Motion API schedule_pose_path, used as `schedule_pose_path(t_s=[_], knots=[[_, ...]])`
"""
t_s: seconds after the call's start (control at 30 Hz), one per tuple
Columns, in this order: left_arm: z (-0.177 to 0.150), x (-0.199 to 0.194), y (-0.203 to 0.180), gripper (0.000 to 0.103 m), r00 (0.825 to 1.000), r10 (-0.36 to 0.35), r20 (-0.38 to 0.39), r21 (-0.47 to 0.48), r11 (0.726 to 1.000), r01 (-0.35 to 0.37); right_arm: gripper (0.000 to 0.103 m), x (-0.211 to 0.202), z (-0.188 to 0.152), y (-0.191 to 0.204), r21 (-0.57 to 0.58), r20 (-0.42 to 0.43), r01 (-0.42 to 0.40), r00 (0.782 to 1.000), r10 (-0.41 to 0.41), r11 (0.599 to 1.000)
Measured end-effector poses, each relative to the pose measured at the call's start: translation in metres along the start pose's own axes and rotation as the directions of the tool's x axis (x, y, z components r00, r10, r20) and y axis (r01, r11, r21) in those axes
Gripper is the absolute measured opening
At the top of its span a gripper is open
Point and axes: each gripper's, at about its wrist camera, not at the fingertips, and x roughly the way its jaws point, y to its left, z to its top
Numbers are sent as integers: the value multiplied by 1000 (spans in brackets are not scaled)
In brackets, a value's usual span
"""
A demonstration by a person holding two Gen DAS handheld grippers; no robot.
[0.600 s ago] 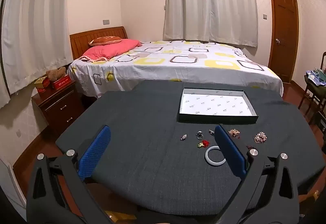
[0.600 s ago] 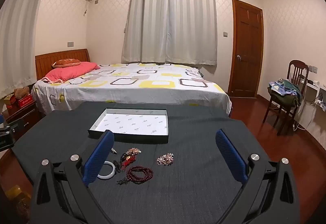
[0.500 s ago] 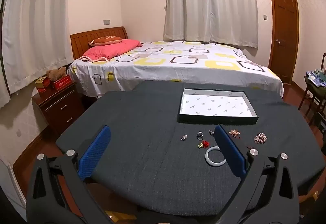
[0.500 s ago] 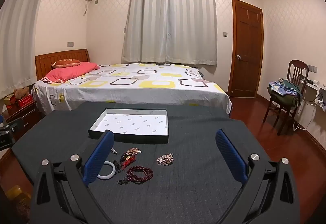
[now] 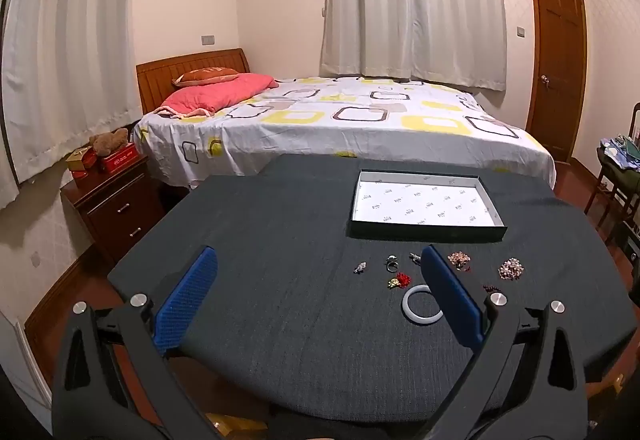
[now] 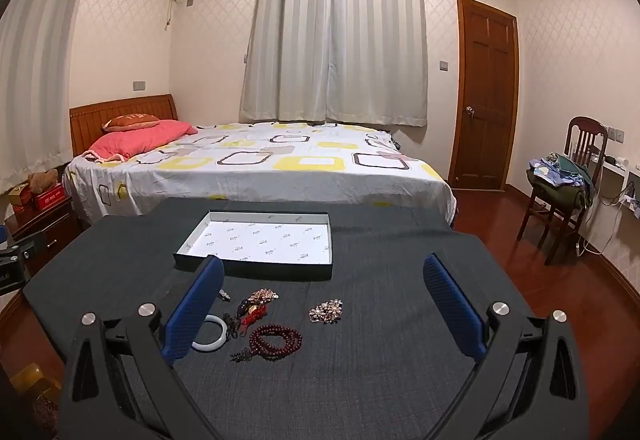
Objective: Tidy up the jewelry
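Note:
Jewelry lies on a dark cloth-covered table [image 5: 280, 280] in front of an open shallow box [image 5: 424, 202] with a white lining. A white bangle [image 5: 420, 310], a red-and-gold charm [image 5: 400, 280], a ring [image 5: 392, 263] and small silver pieces sit near my left gripper's right finger. My left gripper [image 5: 318, 296] is open, hovering over the table with nothing between its pads. In the right wrist view the box [image 6: 260, 240], the bangle [image 6: 210, 336], dark red prayer beads [image 6: 276, 338] and a pink bead bracelet [image 6: 326, 311] lie ahead of my open right gripper [image 6: 324, 310].
A bed [image 6: 256, 164] stands behind the table. A wooden nightstand [image 5: 112, 208] with boxes and a plush toy is at the left. At the right are a door [image 6: 486, 96] and a chair [image 6: 568, 176] piled with clothes. Another bead cluster [image 5: 510, 268] lies at the table's right.

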Motion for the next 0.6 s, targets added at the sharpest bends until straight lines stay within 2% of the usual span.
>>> schedule_pose_path(t_s=[0.6], knots=[[-1, 0, -3, 99, 1000, -5, 15, 2, 1000, 5, 98, 1, 1, -3, 1, 0, -1, 1000, 1, 1000]])
